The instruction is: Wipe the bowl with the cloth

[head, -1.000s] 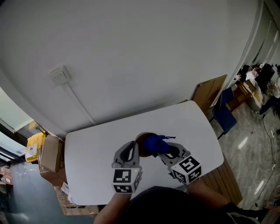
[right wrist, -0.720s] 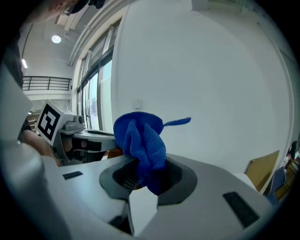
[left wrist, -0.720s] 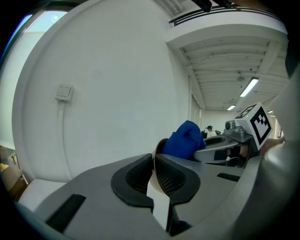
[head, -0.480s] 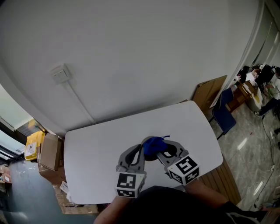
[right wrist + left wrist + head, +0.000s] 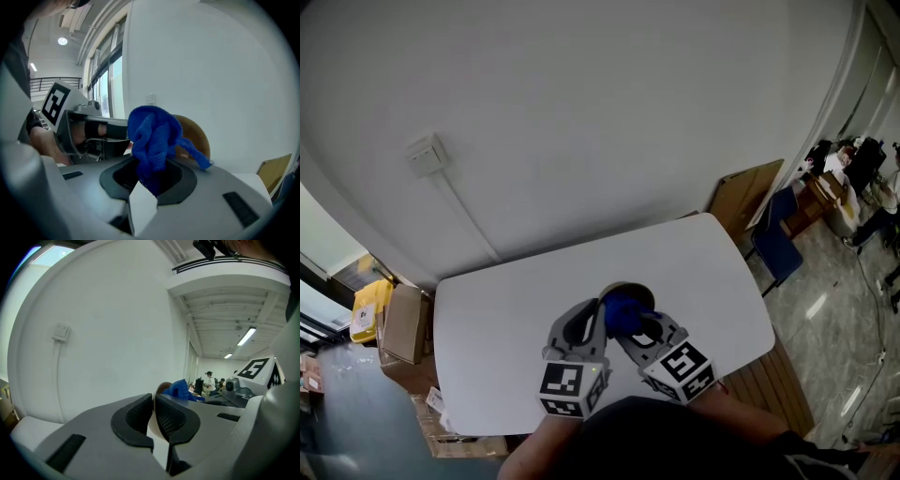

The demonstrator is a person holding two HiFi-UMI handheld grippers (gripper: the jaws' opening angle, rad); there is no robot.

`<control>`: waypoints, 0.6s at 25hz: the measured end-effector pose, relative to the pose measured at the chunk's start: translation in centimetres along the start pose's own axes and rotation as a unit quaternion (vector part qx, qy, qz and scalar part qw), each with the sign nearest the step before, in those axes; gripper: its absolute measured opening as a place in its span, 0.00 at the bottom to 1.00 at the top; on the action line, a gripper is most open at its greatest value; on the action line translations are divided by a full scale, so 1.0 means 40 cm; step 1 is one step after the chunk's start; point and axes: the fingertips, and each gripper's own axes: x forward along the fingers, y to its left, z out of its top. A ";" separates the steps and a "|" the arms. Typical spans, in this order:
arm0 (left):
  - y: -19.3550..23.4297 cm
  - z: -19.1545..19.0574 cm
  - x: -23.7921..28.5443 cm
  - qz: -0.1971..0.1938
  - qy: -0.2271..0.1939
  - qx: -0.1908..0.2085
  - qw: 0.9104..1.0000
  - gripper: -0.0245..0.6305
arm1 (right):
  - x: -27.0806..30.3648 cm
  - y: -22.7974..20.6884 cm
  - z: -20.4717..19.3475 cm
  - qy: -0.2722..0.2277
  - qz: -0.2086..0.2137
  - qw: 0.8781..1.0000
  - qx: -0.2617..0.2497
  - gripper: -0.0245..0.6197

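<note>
A white desk stands against a plain white wall, with a small wall box above its left end. Cardboard boxes sit on the floor to the left, and a blue chair is off the right end.

You are holding both grippers close together over the near middle of the desk, and the bowl and cloth sit between them.

Your left gripper has its fingers closed almost fully. The thin pale rim of the bowl is pinched between the pads, so the bowl stands tilted on edge rather than flat.

Your right gripper has its fingers clamped on the blue cloth. The cloth bunches up out of the grip in a thick wad, with one loose tail hanging to the right.

In the right gripper view the wad sits against the brown bowl, covering its left part. The left gripper is just beside it.

From the left gripper view, the cloth shows just past the bowl's upper edge.
</note>
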 end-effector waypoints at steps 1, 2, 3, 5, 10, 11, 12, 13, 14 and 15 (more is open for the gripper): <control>0.006 0.002 0.001 0.003 0.000 0.001 1.000 0.08 | 0.001 0.010 -0.001 0.001 0.006 1.000 -0.004 0.16; 0.012 0.003 0.003 0.005 0.001 0.000 1.000 0.08 | 0.000 0.017 -0.001 0.002 0.010 1.000 -0.008 0.16; 0.018 0.001 0.003 0.007 0.003 -0.001 1.000 0.08 | -0.002 0.021 -0.001 0.002 0.012 1.000 -0.013 0.16; 0.032 -0.004 0.004 0.012 0.006 -0.008 1.000 0.07 | -0.009 0.022 0.001 0.003 0.012 1.000 -0.023 0.16; 0.053 -0.010 -0.003 0.023 0.019 -0.013 0.999 0.07 | -0.045 -0.012 -0.008 0.001 -0.016 0.999 -0.036 0.16; 0.057 -0.010 -0.004 0.025 0.018 -0.011 0.999 0.07 | -0.053 -0.023 -0.009 -0.001 -0.024 0.999 -0.033 0.16; 0.062 -0.009 -0.005 0.027 0.016 -0.010 0.999 0.07 | -0.062 -0.035 -0.007 -0.006 -0.033 0.999 -0.030 0.16; 0.067 -0.009 -0.006 0.028 0.013 -0.009 0.999 0.07 | -0.071 -0.046 -0.004 -0.011 -0.043 0.999 -0.028 0.16; 0.070 -0.009 -0.007 0.028 0.013 -0.007 1.000 0.07 | -0.081 -0.058 0.001 -0.016 -0.053 0.998 -0.027 0.16; 0.071 -0.009 -0.008 0.027 0.013 -0.006 1.000 0.07 | -0.091 -0.071 0.007 -0.023 -0.064 0.997 -0.028 0.16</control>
